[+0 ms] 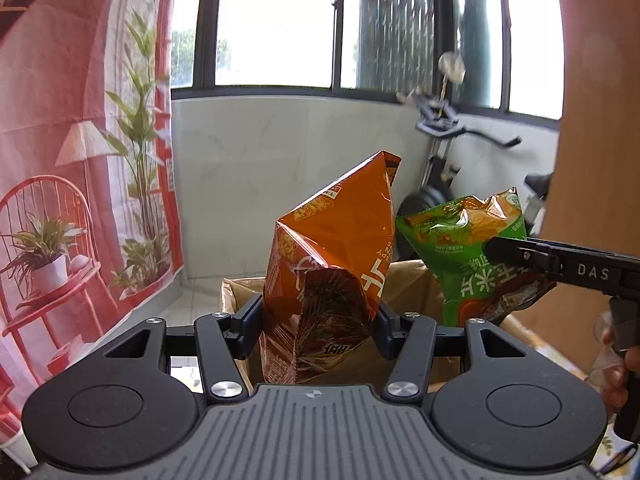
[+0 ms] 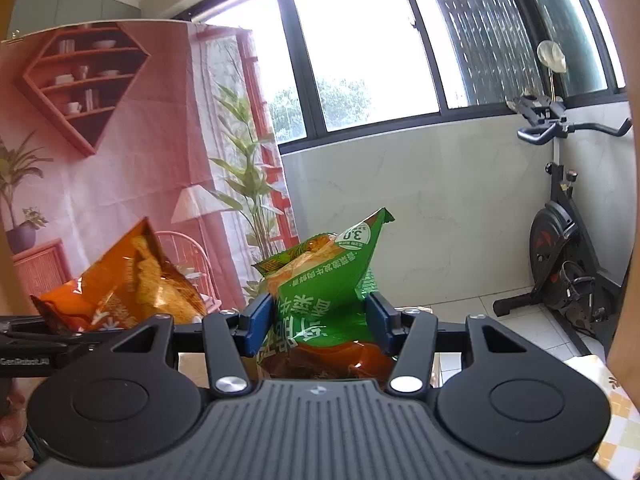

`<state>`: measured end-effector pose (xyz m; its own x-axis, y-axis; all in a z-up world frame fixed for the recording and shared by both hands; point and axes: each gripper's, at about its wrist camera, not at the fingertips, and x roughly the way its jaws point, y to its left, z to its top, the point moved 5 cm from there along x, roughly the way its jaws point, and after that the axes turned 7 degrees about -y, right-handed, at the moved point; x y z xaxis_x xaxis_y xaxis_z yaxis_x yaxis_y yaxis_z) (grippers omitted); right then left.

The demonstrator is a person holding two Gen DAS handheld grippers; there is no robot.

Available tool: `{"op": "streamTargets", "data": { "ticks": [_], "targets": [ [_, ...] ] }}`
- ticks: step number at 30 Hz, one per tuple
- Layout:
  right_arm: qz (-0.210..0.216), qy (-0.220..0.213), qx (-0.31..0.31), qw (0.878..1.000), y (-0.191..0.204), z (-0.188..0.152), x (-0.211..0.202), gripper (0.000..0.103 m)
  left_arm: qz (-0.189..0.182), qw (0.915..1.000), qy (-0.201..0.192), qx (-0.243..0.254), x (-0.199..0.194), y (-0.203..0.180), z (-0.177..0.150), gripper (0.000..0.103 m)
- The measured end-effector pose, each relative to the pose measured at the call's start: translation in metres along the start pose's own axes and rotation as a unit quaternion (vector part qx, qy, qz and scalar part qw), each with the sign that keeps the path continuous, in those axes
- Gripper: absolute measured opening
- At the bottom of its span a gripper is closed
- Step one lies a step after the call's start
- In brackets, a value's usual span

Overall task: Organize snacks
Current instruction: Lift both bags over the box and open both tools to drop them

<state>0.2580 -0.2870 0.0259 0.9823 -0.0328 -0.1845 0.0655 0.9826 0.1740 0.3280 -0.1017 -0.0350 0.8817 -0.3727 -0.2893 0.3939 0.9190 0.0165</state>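
My left gripper (image 1: 318, 330) is shut on an orange snack bag (image 1: 336, 248) and holds it upright in the air. My right gripper (image 2: 320, 324) is shut on a green snack bag (image 2: 326, 280), also held up. In the left wrist view the green bag (image 1: 460, 248) hangs to the right of the orange one, with the right gripper's finger (image 1: 520, 254) clamped on it. In the right wrist view the orange bag (image 2: 128, 280) is at the left. A brown cardboard box (image 1: 404, 284) sits below and behind both bags.
A printed pink backdrop (image 1: 80, 140) hangs at the left. An exercise bike (image 2: 568, 264) stands at the right by a white tiled wall under windows. A checkered tablecloth edge (image 2: 616, 412) shows at the lower right.
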Motion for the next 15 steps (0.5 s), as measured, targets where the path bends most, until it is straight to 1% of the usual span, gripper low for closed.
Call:
{"op": "streamTargets", "data": {
  "ticks": [5,9,10,11,13,15],
  "targets": [
    [-0.001,0.029,-0.01,1.0,-0.012,-0.015,0.039,0.054,-0.002,0.9992,0.038,-0.014,0.034,0.007,0.0,0.058],
    [0.001,0.067,-0.004,0.998,-0.02,-0.037,0.061,0.055,-0.005,0.9978,0.064,-0.014,0.051,0.017,-0.01,0.064],
    [0.0,0.077,-0.001,0.997,-0.023,-0.041,0.064,0.056,-0.005,0.9974,0.07,-0.017,0.053,0.02,-0.013,0.064],
    [-0.002,0.086,0.003,0.996,-0.024,-0.046,0.069,0.059,-0.006,0.9971,0.073,-0.021,0.053,0.021,-0.015,0.064],
    [-0.004,0.1,0.011,0.995,-0.029,-0.051,0.073,0.06,-0.005,0.9971,0.072,-0.023,0.051,0.024,-0.016,0.067],
    [-0.005,0.102,0.015,0.995,-0.033,-0.053,0.072,0.062,0.006,0.9973,0.07,-0.02,0.048,0.026,-0.015,0.07]
  ]
}}
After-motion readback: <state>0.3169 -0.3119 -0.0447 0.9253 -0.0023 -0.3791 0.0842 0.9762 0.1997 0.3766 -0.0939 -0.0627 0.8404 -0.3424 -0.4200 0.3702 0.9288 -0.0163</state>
